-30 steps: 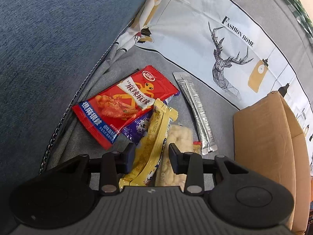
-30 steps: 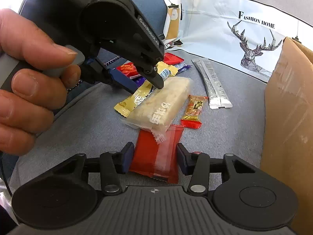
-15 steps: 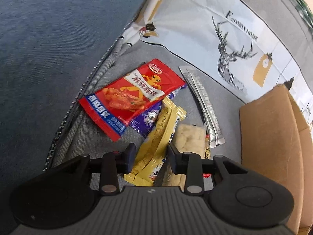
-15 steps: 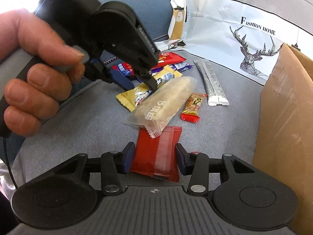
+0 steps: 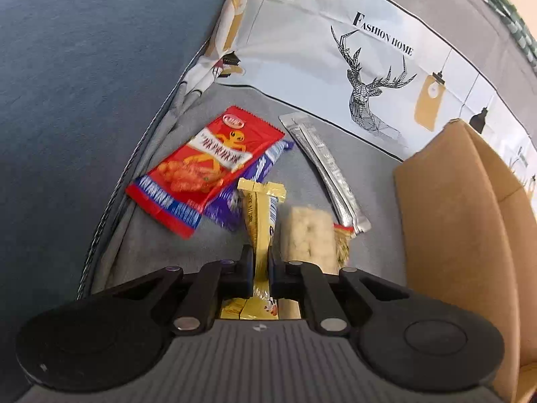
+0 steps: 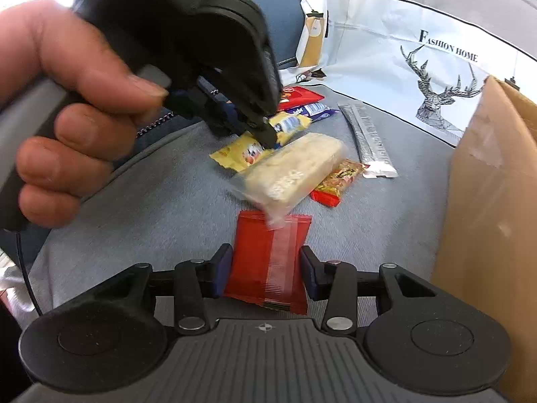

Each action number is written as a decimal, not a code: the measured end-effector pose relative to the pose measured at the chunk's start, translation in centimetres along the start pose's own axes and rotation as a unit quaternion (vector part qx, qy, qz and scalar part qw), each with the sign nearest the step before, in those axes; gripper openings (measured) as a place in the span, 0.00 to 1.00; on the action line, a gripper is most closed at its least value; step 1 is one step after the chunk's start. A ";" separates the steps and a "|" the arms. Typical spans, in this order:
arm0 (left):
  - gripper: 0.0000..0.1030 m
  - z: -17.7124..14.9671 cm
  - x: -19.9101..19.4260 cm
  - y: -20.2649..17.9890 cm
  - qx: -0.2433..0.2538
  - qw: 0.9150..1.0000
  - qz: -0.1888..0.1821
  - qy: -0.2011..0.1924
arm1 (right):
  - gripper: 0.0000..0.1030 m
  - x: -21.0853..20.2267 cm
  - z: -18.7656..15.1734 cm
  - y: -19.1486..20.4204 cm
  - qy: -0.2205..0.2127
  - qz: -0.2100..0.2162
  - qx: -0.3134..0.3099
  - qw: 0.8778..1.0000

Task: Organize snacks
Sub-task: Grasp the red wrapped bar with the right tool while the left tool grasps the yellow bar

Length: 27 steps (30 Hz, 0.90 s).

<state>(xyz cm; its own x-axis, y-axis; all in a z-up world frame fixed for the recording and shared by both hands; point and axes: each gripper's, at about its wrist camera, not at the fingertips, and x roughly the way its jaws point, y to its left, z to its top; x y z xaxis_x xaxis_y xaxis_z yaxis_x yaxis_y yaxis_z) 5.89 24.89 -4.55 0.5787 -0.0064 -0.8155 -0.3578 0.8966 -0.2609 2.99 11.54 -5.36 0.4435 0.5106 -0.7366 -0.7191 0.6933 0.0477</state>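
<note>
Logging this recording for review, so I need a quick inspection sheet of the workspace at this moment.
Surface: grey fabric cushion, snacks lying loose on it.
Job's things: yellow snack packet; pale rice-cracker bar in clear wrap; plain red foil packet; large red printed chip bag; purple wrapper; silver stick sachet; small red-gold candy.
Clutter: nothing seen.
Grippers: left gripper shut on yellow snack packet; right gripper open, straddling plain red foil packet.
Cables: thin black cable.
Surroundings: brown cardboard box; deer-print cloth.
</note>
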 end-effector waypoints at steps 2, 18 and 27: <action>0.08 -0.6 -0.9 0.4 -0.008 1.000 -0.005 0.003 | 0.43 -1.0 -0.4 0.0 0.002 0.002 0.008 1.000; 0.16 -3.8 -1.6 0.8 -0.017 0.995 0.033 0.089 | 0.48 -3.9 -2.5 1.7 0.019 -0.011 -0.013 1.000; 0.21 -3.7 -0.1 -1.0 0.017 0.995 0.047 0.088 | 0.56 -2.5 -2.7 1.4 0.034 -0.015 -0.010 0.999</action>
<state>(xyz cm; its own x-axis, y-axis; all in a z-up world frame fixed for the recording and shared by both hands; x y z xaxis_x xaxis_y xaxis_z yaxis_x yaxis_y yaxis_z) 3.47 22.32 -6.15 0.4051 0.0043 -0.9142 -0.3774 0.9116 -0.1629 -0.56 9.84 -5.27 0.4277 0.4544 -0.7814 -0.7169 0.6971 0.0130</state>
